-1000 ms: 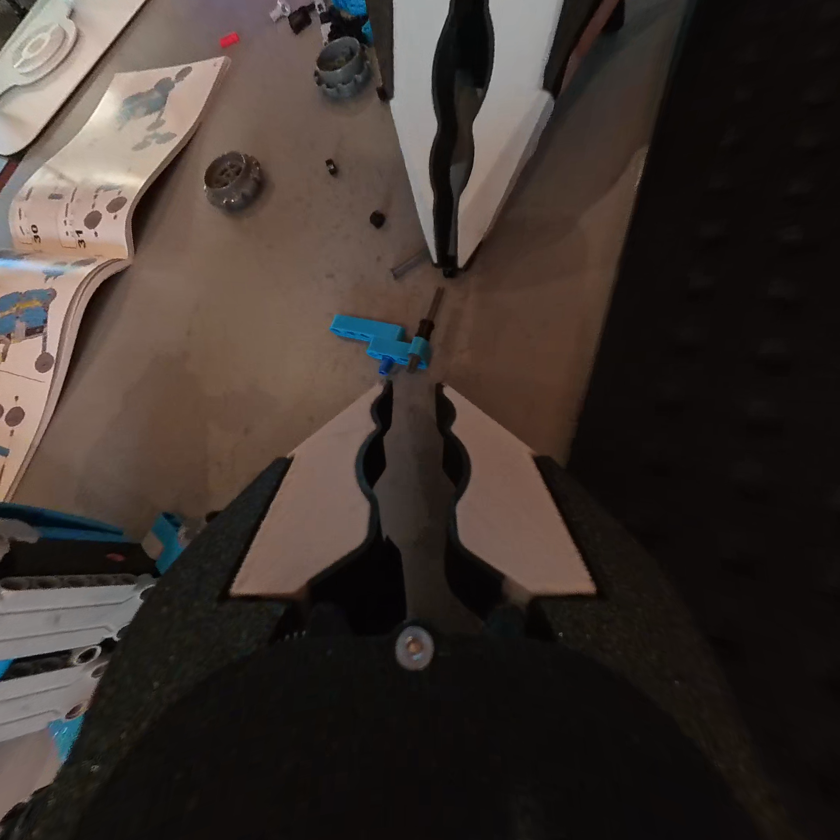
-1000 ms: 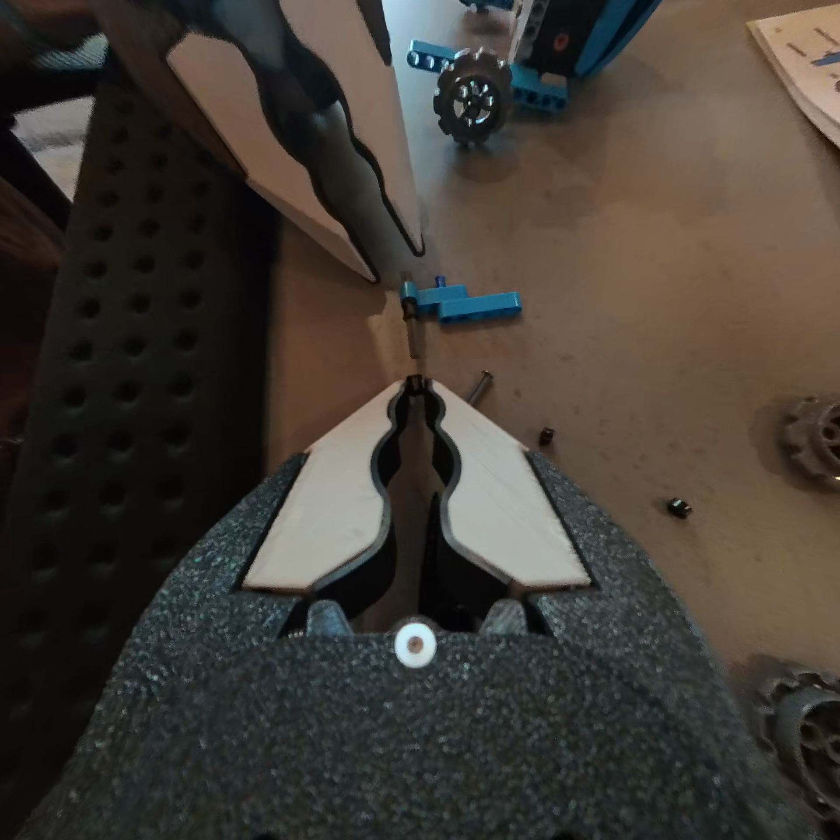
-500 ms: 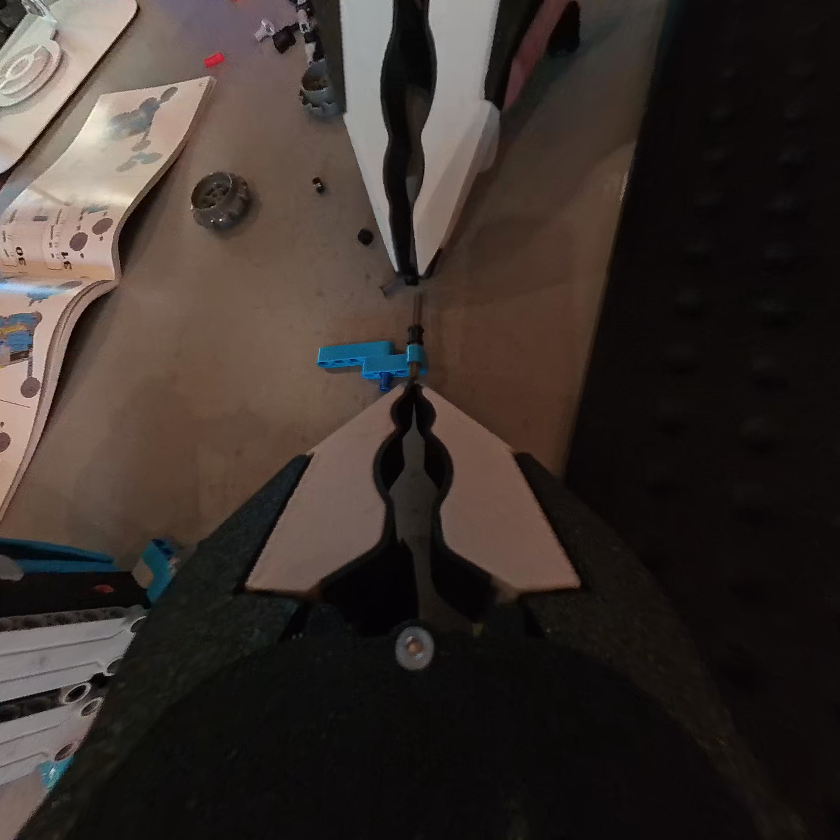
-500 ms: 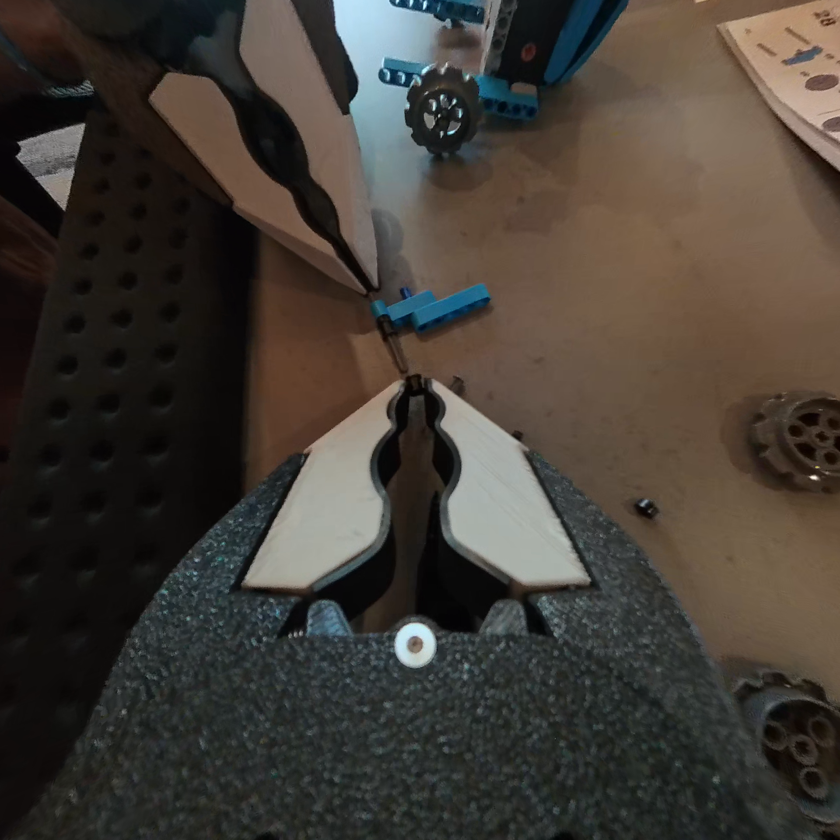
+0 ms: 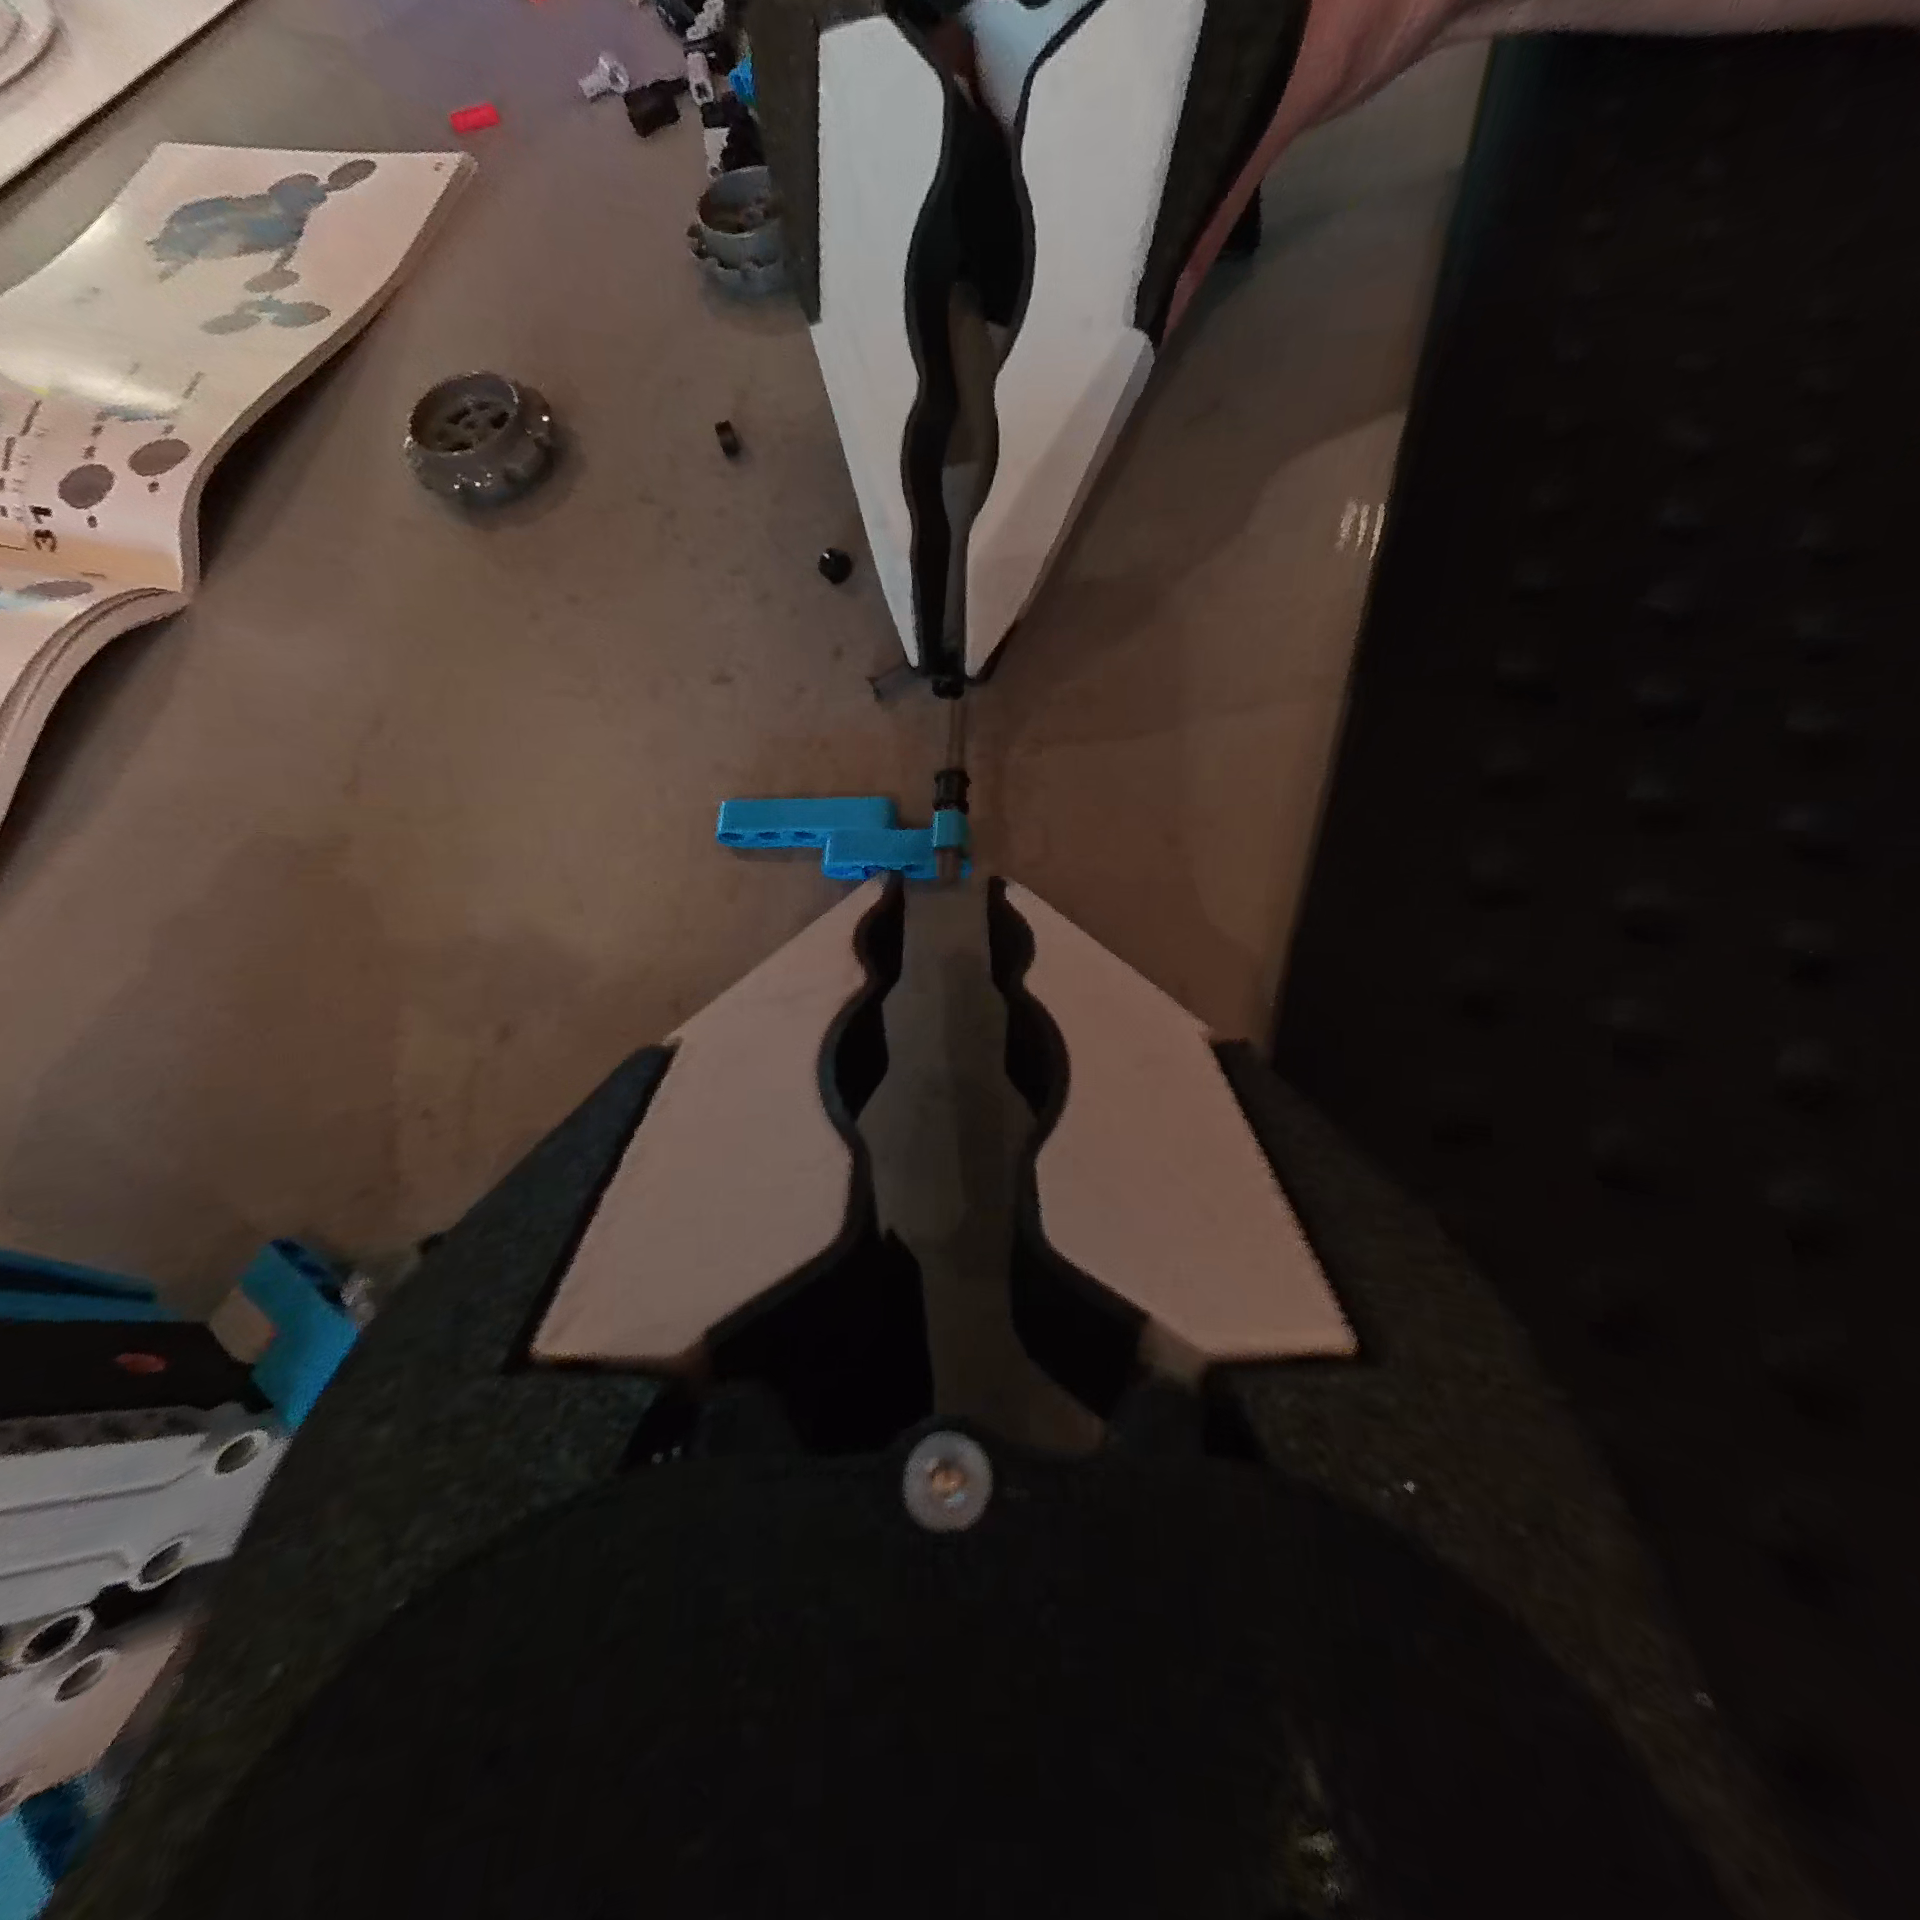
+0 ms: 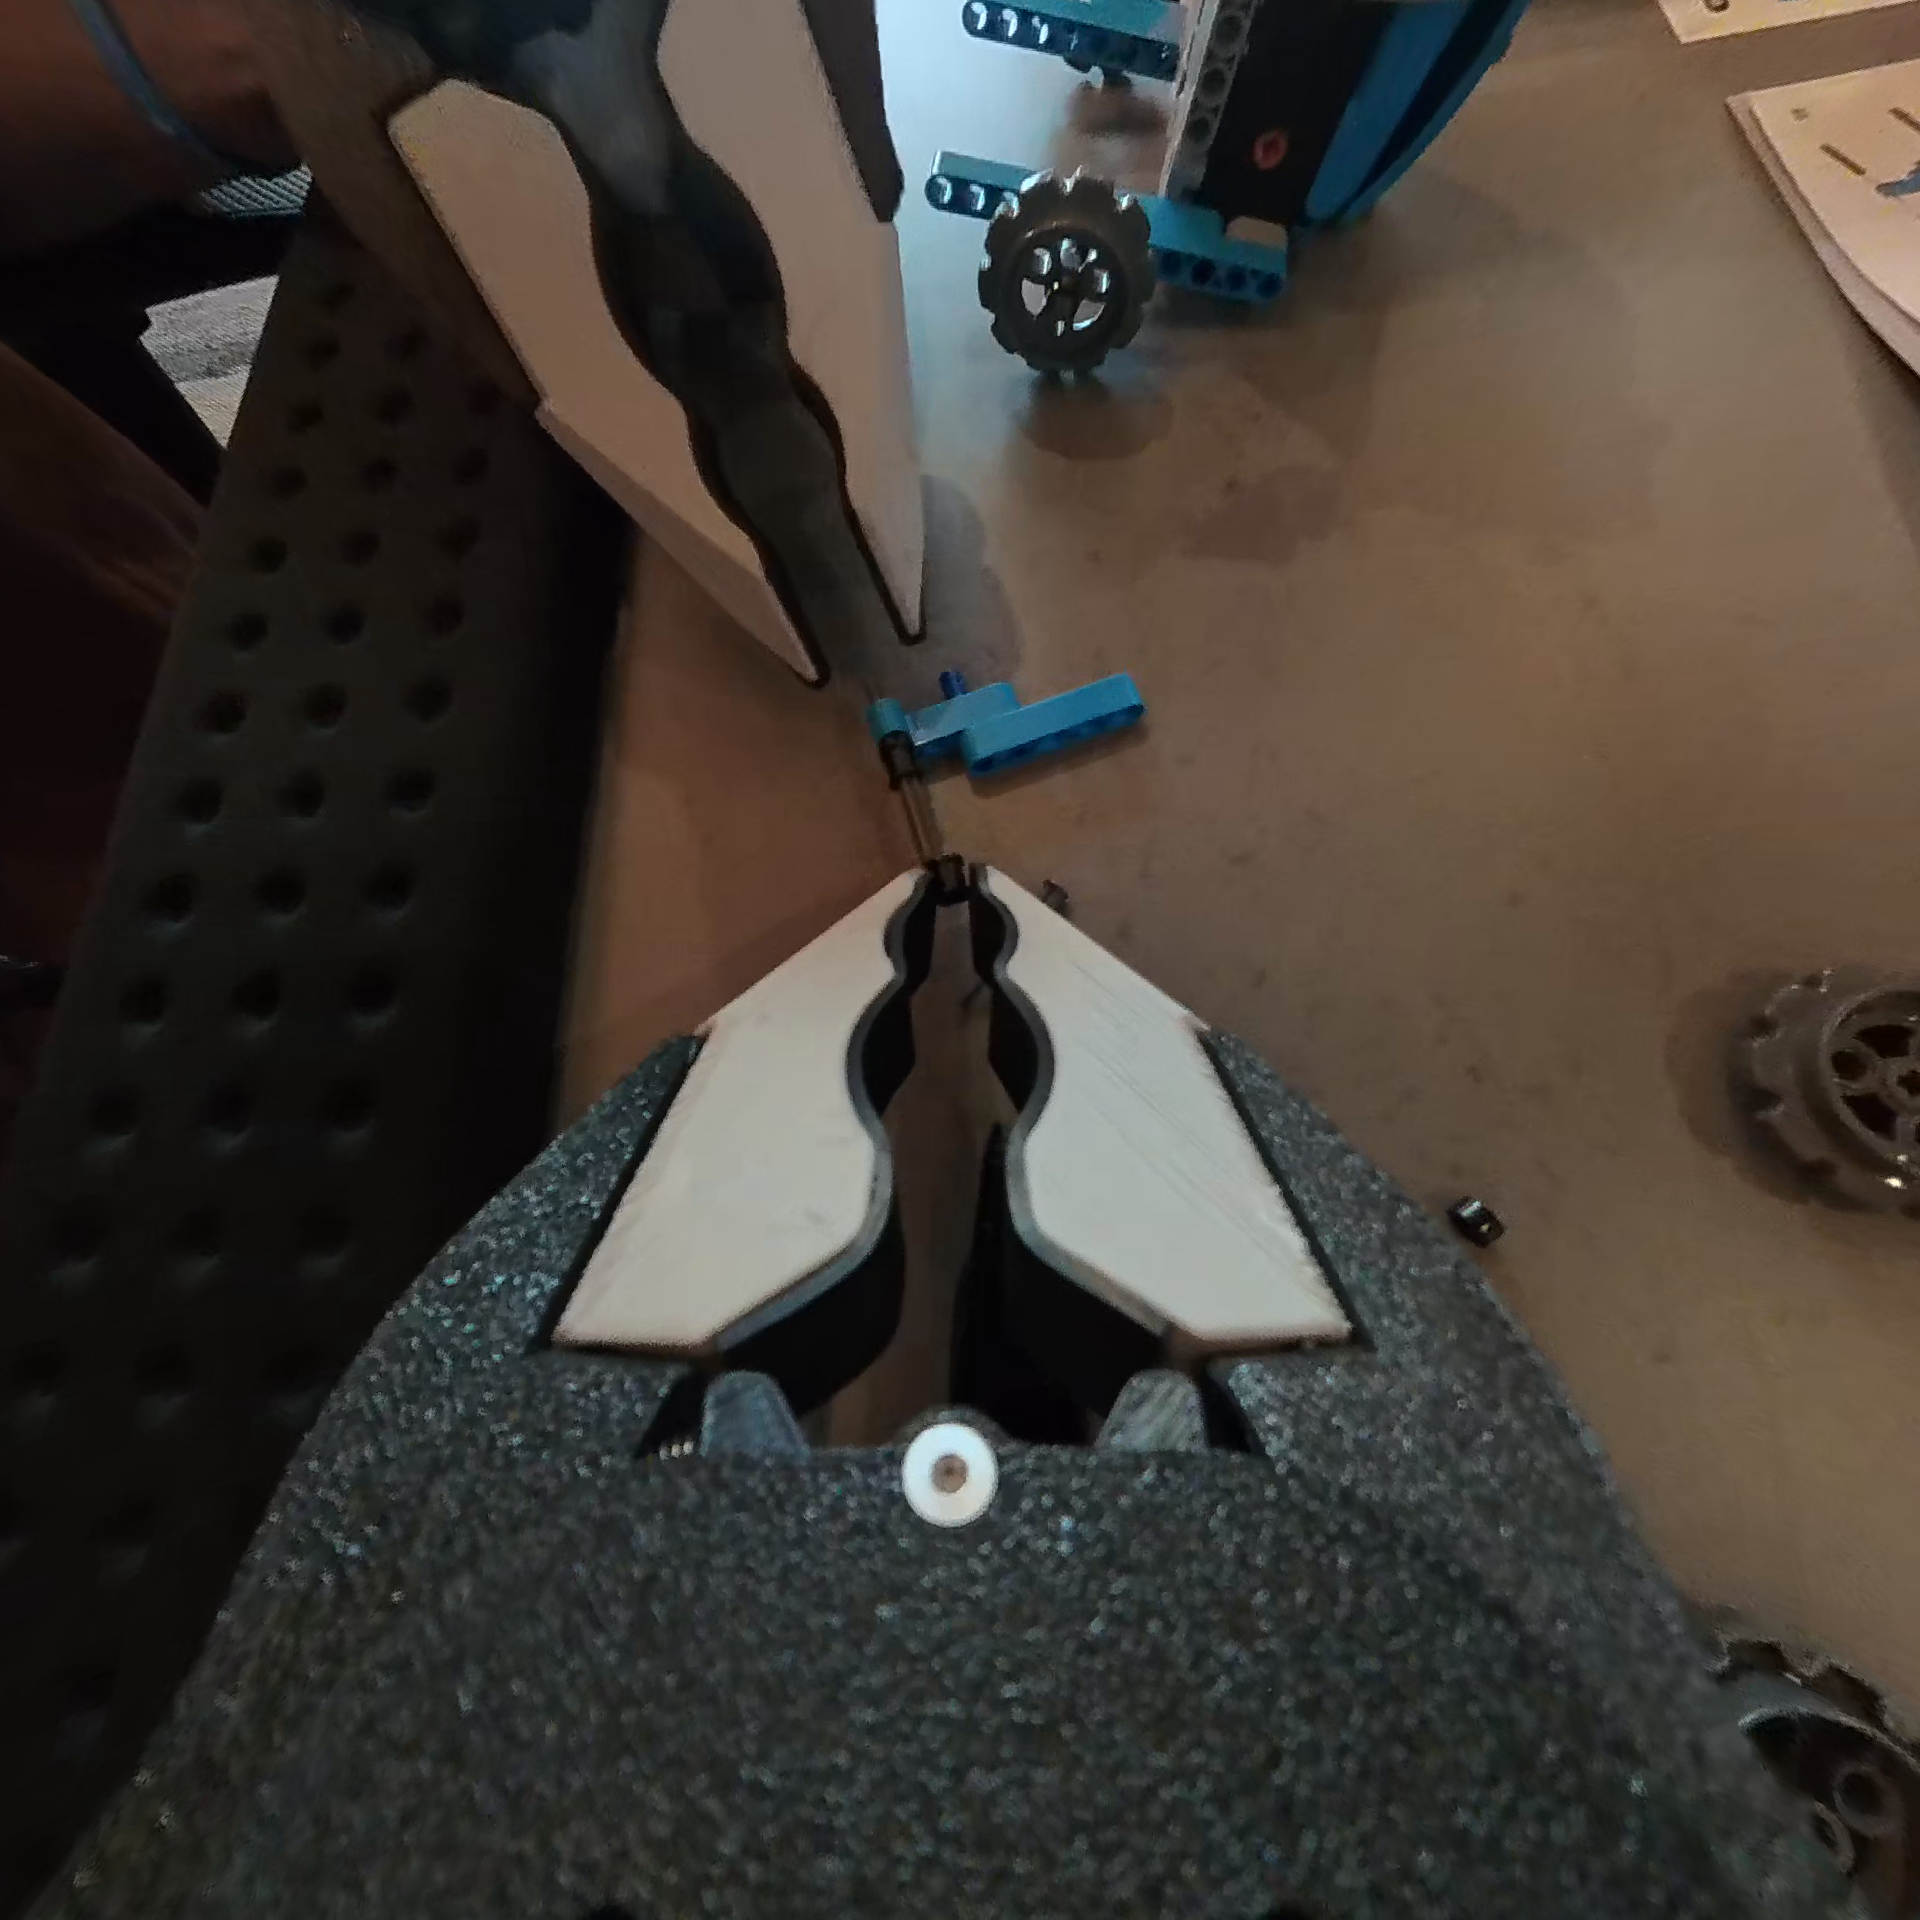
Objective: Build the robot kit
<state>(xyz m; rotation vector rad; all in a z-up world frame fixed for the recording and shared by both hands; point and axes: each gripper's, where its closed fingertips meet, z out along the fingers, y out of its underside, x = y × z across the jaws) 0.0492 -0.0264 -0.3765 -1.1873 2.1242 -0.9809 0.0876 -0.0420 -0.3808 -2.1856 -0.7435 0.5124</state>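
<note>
**On the tabletop, an axle pinched between two grippers**

On the brown table [image 5: 416,935], close to its dark perforated edge strip [image 6: 291,790], my right gripper [image 6: 948,881] has its fingertips pressed together on the near end of a thin dark axle [image 6: 918,817]. The axle's long axis runs straight away from my right fingers toward my left gripper [image 5: 943,902], so it lies in line with both sets of jaws. Its far end passes through a small blue connector [image 5: 950,831] on the stepped blue beam [image 5: 831,831], and a small black bush [image 5: 950,784] sits on the axle just beside that connector. The beam's own long axis lies across the axle, reaching away from the edge strip and flat to the table.

My left fingers are slightly spread, with a clear gap between the tips, and they stop just short of the blue connector; I cannot tell whether they touch it.

Around this, a grey toothed wheel [image 5: 480,453] lies loose near an open instruction booklet [image 5: 187,343], with two tiny black pieces [image 5: 834,566] between the wheel and my right gripper. A part-built blue, white and black model [image 6: 1278,135] stands farther off, with another toothed wheel [image 6: 1065,272] mounted on its blue beam.
</note>
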